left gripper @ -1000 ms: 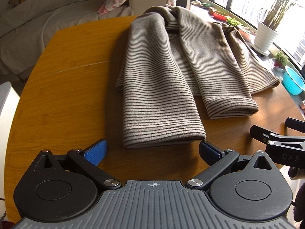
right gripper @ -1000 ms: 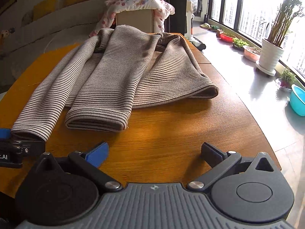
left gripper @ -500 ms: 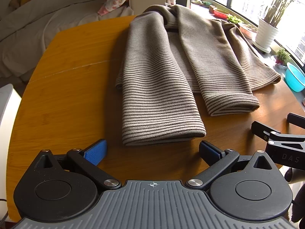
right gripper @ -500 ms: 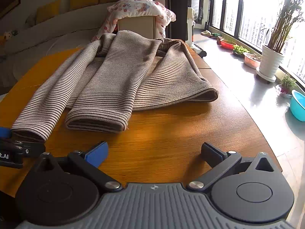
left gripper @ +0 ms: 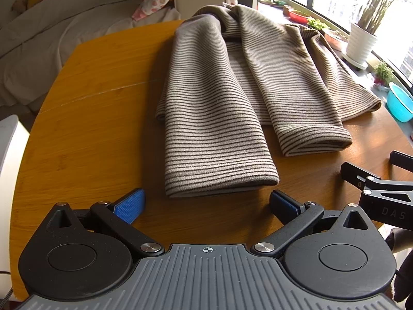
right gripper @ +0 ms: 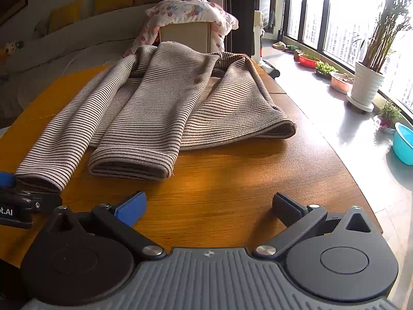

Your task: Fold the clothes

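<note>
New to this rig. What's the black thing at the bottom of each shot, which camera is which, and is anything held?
No robot here: a person holds a two-finger gripper in each hand, and a fisheye camera on each looks forward along its fingers.

The left wrist view shows the left gripper, jaws wide apart, just short of the nearer sleeve cuff. The right gripper's black tip pokes in at the right edge.

The right wrist view shows the right gripper, also open, over bare wooden table.

On the table lies a striped sweater, both sleeves folded over its front. Nothing is held. Behind are a sofa, potted plants and a turquoise basin.
</note>
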### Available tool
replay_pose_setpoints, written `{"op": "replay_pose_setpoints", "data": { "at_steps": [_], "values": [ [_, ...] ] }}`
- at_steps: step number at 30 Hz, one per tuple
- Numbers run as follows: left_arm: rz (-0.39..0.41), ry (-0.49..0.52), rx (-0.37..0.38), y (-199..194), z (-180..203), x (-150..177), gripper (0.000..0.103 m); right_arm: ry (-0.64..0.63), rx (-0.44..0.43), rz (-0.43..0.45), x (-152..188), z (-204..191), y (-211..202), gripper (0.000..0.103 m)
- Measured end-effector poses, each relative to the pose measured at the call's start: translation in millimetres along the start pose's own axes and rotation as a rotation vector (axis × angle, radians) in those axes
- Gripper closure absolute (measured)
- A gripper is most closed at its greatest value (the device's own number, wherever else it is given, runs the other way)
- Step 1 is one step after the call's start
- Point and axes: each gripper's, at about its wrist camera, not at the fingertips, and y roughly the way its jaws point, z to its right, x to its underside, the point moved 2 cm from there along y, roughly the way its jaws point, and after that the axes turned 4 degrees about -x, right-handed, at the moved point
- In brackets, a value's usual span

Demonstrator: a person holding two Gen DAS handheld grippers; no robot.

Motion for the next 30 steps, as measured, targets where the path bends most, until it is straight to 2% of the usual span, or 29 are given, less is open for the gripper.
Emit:
{"op": "replay_pose_setpoints", "data": {
  "at_steps": [30],
  "values": [
    [0.005, 0.002, -0.001, 1.2, 0.6, -1.7, 0.0, -0.006, -0.005, 0.016, -0.5, -2.1, 3.8, 0.0]
  ]
}}
